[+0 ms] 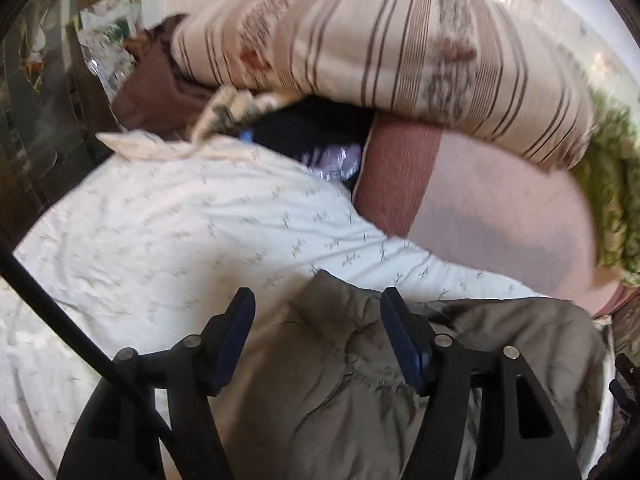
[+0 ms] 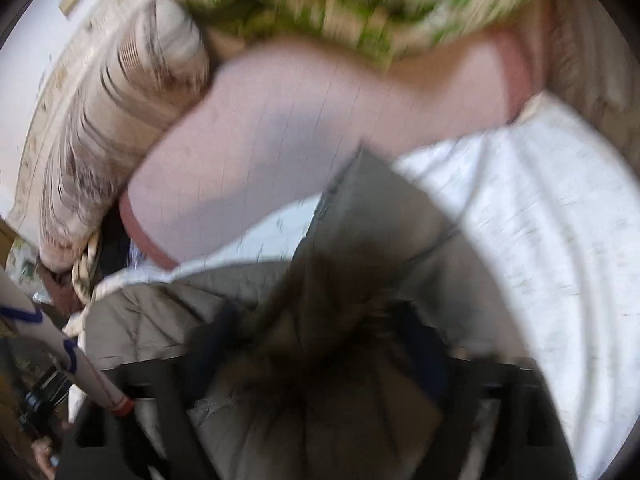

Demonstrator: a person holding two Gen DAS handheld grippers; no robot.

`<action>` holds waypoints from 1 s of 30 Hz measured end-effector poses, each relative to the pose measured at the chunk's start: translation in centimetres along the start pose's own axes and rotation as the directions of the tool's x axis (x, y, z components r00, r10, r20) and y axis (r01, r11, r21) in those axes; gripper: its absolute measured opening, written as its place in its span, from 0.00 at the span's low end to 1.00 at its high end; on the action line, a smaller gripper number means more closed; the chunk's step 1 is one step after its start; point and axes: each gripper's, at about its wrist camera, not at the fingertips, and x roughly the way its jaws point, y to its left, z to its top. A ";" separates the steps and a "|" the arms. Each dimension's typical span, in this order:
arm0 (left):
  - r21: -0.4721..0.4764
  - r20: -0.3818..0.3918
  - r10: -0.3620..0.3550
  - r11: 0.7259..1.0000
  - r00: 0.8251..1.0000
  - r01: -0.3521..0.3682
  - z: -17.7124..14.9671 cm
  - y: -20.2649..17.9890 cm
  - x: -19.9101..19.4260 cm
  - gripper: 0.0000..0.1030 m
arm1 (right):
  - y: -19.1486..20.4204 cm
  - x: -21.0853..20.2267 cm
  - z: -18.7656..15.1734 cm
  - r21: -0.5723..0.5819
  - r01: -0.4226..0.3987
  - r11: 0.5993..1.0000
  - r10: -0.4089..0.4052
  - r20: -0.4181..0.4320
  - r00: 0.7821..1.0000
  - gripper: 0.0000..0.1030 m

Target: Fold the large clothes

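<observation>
**Grey coat on the bed, both tongs spread**

Lying on the white bed sheet (image 1: pixel 168 216): a puffy grey coat (image 1: pixel 340 392), crumpled, near the front edge. Above the coat, the left tongs (image 1: pixel 318 320), spread apart, blue pads (image 1: pixel 236 336) not pressing on the cloth. Very blurry in the right view, but the right tongs (image 2: pixel 320 344) spread wide too, with a raised fold of coat between them, not pinched. Behind: a pink pillow (image 1: pixel 500 216) and a striped pillow (image 1: pixel 400 40), stacked.

Blurred view over a bed
A quilted grey-green padded jacket (image 2: pixel 320 360) (heavily smeared) lies on the white printed bedsheet (image 2: pixel 520 240), below a pale pink pillow (image 2: pixel 300 140).
</observation>
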 end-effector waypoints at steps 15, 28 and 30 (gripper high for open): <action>0.009 -0.027 -0.077 0.997 0.997 0.078 -11.1 4.7 -7.8 0.69 | 18.9 -1.3 -7.6 -0.489 -0.070 0.869 0.044 -0.064 0.997 0.87; -0.040 0.029 -0.039 0.998 0.999 0.040 -14.7 9.7 -5.4 0.70 | 17.5 15.4 -5.3 -0.393 0.253 0.884 -0.275 0.003 0.962 0.99; -0.029 0.034 -0.026 0.999 0.999 0.027 -15.0 10.0 -5.1 0.70 | 17.0 15.9 -5.0 -0.373 0.260 0.891 -0.277 0.008 0.961 0.99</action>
